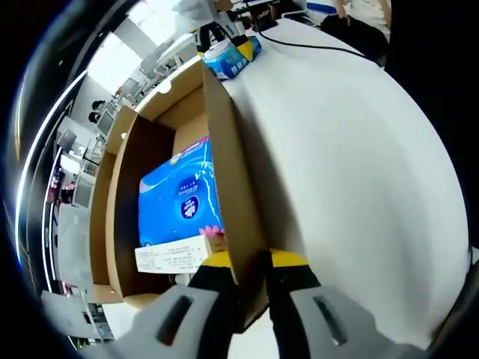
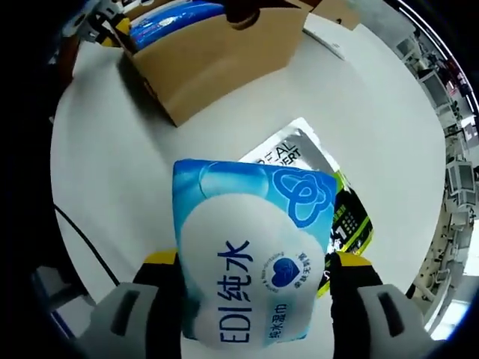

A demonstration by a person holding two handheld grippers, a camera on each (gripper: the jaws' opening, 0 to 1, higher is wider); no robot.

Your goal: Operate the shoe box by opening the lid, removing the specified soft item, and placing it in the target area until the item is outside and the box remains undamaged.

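The brown cardboard shoe box (image 1: 123,194) stands open on the white table (image 1: 352,164). Inside it lies a blue soft pack (image 1: 179,198) with a white label (image 1: 171,258) at its near end. My left gripper (image 1: 251,263) is shut on the box's side wall (image 1: 228,172), one yellow-tipped jaw inside and one outside. My right gripper (image 2: 251,258) is shut on a blue-and-white wet wipes pack (image 2: 251,247), held above the table and away from the shoe box (image 2: 217,56). The blue soft pack (image 2: 176,15) still shows inside the box.
A silver, black and green packet (image 2: 333,202) lies on the table under the held pack. A blue tissue pack (image 1: 233,56) sits beyond the box's far end. A black cable (image 1: 314,45) runs across the far table. A room with shelves lies past the table edge.
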